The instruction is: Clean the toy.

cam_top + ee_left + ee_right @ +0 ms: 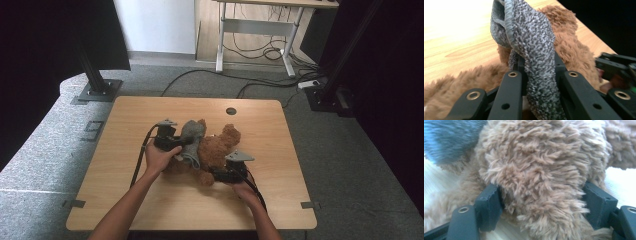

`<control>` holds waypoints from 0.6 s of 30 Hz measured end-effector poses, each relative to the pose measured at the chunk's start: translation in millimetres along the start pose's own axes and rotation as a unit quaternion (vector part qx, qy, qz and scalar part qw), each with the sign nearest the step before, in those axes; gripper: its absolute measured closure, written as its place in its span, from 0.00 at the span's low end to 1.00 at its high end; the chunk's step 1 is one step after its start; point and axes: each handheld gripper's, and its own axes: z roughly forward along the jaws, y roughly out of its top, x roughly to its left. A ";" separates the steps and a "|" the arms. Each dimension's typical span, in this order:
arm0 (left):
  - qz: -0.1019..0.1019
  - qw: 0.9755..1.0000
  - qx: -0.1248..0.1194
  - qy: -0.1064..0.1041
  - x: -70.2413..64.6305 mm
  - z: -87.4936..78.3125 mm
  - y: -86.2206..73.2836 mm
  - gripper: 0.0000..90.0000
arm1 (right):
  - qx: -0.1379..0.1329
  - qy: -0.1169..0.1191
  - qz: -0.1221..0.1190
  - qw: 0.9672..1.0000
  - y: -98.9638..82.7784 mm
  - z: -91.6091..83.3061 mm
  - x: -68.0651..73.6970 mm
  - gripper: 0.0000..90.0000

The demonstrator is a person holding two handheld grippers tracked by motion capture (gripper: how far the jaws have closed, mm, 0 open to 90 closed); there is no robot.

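Wooden counter (pixel 150 200) fills mid-frame, with a round cable hole (pixel 230 111) near its far edge. Grey carpet floor (pixel 45 145) around it. Black stand post on a base plate (pixel 97 90) at upper left, a second base (pixel 325 97) at upper right. White-framed desk (pixel 260 30) at top centre, black cables (pixel 260 52) looped under it, and a white power strip (pixel 310 83) just right of them. Dark curtains cover both upper corners.
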 end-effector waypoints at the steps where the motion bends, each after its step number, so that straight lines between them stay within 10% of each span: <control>1: -0.003 1.000 -0.007 -0.005 1.2 -5.2 -4.4 0.85 | 0.003 0.000 -0.004 1.000 -0.3 0.6 1.0 0.28; 18: -0.048 0.998 -0.036 0.017 36.2 -62.6 -57.4 0.85 | 0.010 0.001 0.002 1.000 -1.7 1.3 3.0 0.28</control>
